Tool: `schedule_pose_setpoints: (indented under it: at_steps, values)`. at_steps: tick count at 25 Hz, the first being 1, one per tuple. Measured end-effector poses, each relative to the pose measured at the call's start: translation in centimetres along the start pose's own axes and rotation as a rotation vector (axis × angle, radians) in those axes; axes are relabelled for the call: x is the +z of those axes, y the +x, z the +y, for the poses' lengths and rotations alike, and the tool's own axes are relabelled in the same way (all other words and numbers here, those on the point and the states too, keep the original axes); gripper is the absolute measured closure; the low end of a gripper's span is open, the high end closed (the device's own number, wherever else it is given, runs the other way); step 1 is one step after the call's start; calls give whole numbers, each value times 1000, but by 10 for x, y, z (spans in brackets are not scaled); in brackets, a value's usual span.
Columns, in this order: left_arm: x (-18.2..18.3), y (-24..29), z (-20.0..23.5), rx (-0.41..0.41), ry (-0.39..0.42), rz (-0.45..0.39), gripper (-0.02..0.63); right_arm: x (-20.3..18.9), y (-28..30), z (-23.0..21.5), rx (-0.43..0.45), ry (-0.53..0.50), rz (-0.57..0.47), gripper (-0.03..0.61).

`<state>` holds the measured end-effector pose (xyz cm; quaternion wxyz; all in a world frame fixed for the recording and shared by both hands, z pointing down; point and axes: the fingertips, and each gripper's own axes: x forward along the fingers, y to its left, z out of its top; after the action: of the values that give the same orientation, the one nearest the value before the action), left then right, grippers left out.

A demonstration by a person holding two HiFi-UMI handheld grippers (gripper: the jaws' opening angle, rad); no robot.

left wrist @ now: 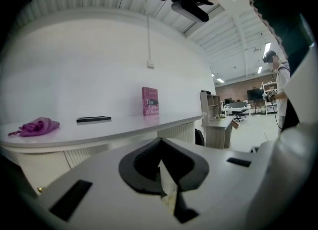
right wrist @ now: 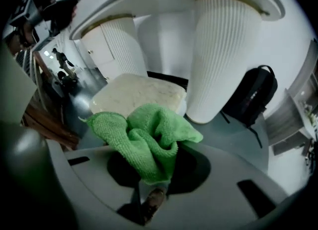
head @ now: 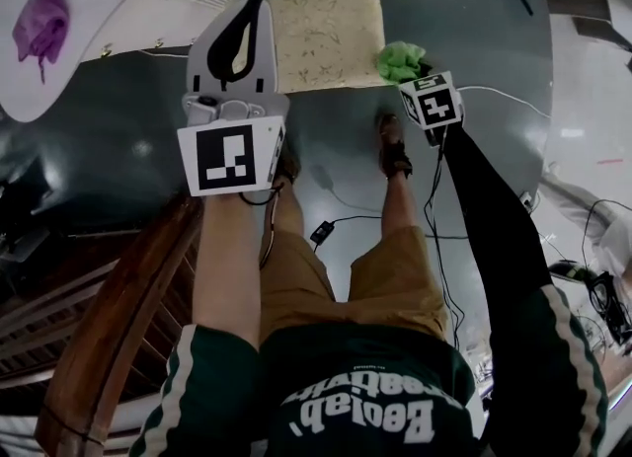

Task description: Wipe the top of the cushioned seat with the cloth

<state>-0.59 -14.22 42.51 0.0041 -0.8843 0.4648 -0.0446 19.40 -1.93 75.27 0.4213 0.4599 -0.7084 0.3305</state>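
Note:
The cushioned seat [head: 321, 36] is a cream, speckled square pad on the dark floor ahead of me. My right gripper [head: 410, 75] is shut on a bunched green cloth [head: 400, 60], held just off the seat's right near corner. In the right gripper view the cloth [right wrist: 146, 139] spills out of the right gripper [right wrist: 154, 174], with the seat [right wrist: 139, 92] beyond it and apart from it. My left gripper [head: 252, 6] hangs over the seat's left edge with its jaws shut and nothing in them. In the left gripper view the left gripper [left wrist: 161, 162] points at a white table.
A curved white table [head: 109, 1] at the left carries a purple cloth [left wrist: 35, 125], a pink book [left wrist: 150, 101] and a flat black item [left wrist: 93, 119]. Ribbed white pedestals [right wrist: 223, 55] and a black backpack [right wrist: 248, 100] stand behind the seat. A wooden rail [head: 109, 327] and floor cables [head: 326, 233] lie near my feet.

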Motion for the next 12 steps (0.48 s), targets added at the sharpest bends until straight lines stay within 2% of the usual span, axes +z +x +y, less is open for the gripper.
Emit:
schedule_pose_setpoints:
  at_steps: [4,12]
  values:
    - [-5,-23,37,44,9,13,598,51,3,85,108,-66,-114,483]
    - [-22,-86,131,157,-11,38,598,119,36,292,374,-183,-163,483]
